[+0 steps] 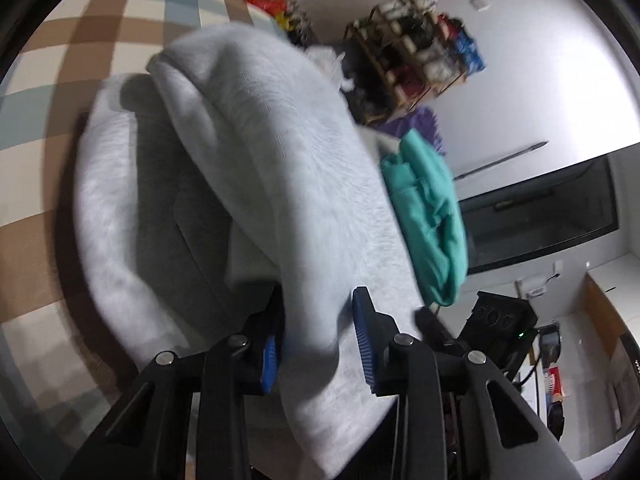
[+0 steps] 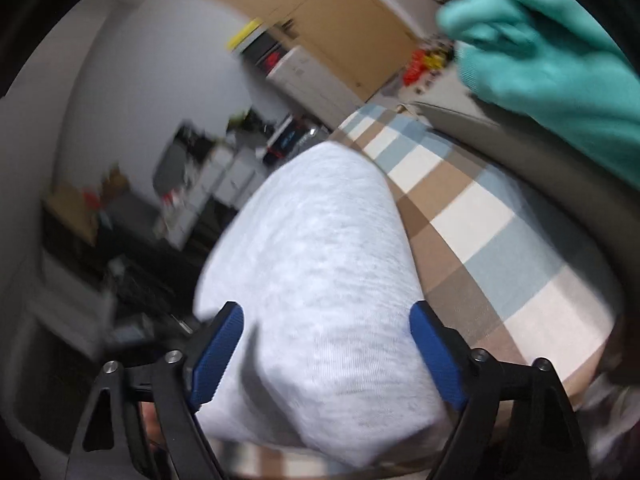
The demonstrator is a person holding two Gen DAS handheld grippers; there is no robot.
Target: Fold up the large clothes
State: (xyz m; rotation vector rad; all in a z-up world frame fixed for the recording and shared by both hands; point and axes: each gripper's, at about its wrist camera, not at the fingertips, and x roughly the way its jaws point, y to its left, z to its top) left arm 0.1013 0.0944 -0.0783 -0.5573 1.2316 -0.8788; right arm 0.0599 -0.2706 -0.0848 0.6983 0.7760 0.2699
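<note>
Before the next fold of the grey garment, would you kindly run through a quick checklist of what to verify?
1. Left gripper has grey garment between its fingers: ok, though whether it pinches is cannot tell.
2. Right gripper around the cloth: ok, jaws wide; firm hold cannot tell.
3. Teal garment apart from the grey one: not ok, it lies right against it.
4. Checked cover free for laying down: ok.
5. Fold edges aligned: cannot tell, blurred.

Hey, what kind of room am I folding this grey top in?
Most likely a lived-in bedroom or living room at home: a checked cover lies under the grey garment, a cluttered wooden rack stands by the wall, and a dark flat screen sits nearby.
</note>
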